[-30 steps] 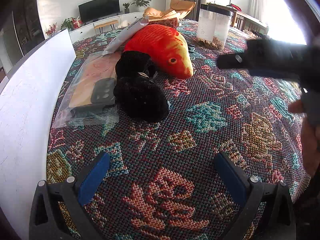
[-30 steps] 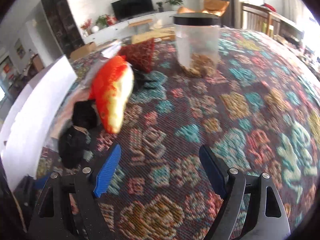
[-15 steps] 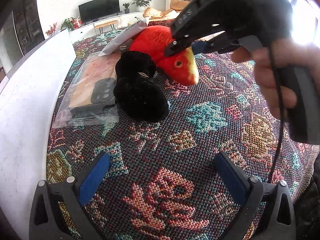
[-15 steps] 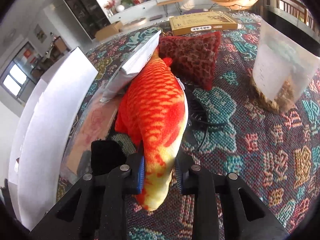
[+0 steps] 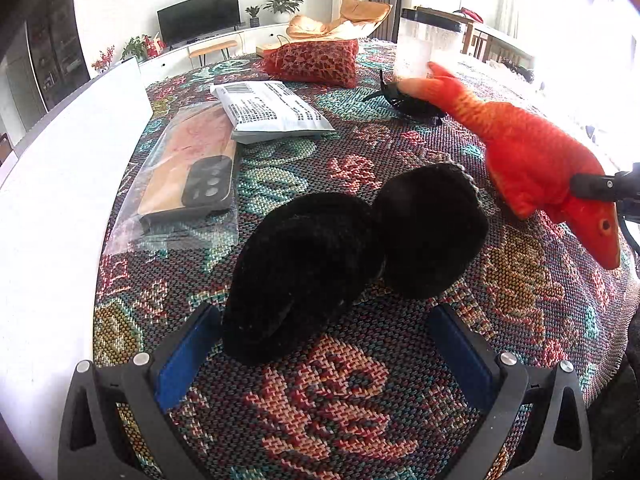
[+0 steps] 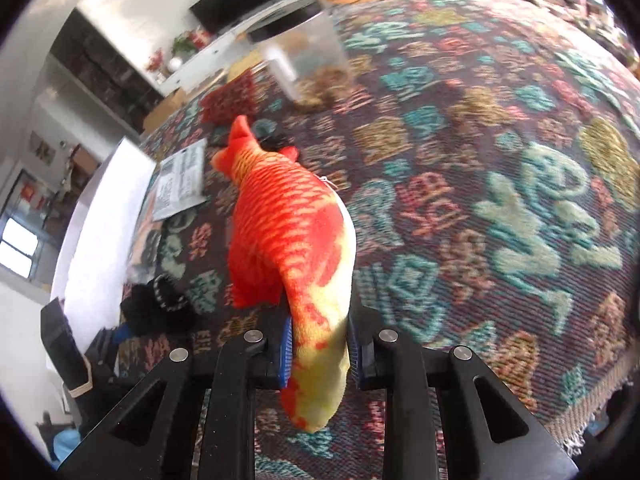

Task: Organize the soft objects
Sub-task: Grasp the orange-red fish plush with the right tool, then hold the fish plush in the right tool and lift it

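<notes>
right gripper [image 6: 320, 354]: clamped on the head end of the fish toy [image 6: 292, 236], tail pointing away | patterned cloth [image 6: 480, 200]: covers the table | clear jar [image 6: 308, 64]: toward far edge, blurred | white packet [image 6: 180, 184]: near left edge | black soft thing [image 6: 156, 308]: left of the fish

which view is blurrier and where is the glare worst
Right wrist view: motion blur smears the tablecloth and clear container, while the plush fish stays sharp. Left wrist view: crisp, but window glare washes out the upper right.
</notes>
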Tool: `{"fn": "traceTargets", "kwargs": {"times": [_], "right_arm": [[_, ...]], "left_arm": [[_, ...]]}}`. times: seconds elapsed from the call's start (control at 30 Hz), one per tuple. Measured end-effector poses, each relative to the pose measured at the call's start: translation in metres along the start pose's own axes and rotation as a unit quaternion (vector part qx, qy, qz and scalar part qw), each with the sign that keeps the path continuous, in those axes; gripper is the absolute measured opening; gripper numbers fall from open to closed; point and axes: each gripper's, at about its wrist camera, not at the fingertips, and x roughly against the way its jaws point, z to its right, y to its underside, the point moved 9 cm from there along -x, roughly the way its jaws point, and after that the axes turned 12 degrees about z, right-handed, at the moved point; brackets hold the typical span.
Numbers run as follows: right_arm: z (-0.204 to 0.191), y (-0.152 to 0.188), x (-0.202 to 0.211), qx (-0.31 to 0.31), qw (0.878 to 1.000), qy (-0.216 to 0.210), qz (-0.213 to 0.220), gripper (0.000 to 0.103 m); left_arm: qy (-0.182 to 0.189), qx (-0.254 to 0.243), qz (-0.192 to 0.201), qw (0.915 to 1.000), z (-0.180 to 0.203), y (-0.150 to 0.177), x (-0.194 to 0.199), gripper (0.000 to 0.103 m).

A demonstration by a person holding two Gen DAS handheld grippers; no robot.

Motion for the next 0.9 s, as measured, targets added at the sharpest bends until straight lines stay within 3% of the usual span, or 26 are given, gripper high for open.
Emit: {"fn": "traceTargets", "kwargs": {"times": [0.1, 0.13, 0.17, 0.23, 0.43, 0.63, 0.9], "right_arm": [[0.015, -0.017, -0.004, -0.033, 0.997, 0.044, 0.052, 0.029], [0.015, -0.02, -0.009, -0.039, 0.996, 0.055, 0.066, 0.04], [0.016, -0.023, -0.015, -0.04, 0.995, 0.067, 0.069, 0.062], [0.015, -0.018, -0.027, -0.03, 0.993, 0.087, 0.067, 0.073], [0.018, -0.009, -0.022, 0.005, 0.988, 0.13, 0.078, 0.074], [0.018, -0.003, -0.038, 0.035, 0.985, 0.161, 0.053, 0.079], [0.017, -0.001, -0.039, 0.059, 0.982, 0.175, 0.045, 0.082]], "left_arm": [[0.0, 0.0, 0.0, 1.0, 0.0, 0.0, 0.0, 0.103], [0.0, 0.0, 0.0, 1.0, 0.0, 0.0, 0.0, 0.103], [0.0, 0.0, 0.0, 1.0, 0.0, 0.0, 0.0, 0.103], [0.0, 0.0, 0.0, 1.0, 0.0, 0.0, 0.0, 0.103], [0.0, 0.0, 0.0, 1.0, 0.0, 0.0, 0.0, 0.103], [0.0, 0.0, 0.0, 1.0, 0.0, 0.0, 0.0, 0.103], [0.0, 0.0, 0.0, 1.0, 0.0, 0.0, 0.0, 0.103]]}}
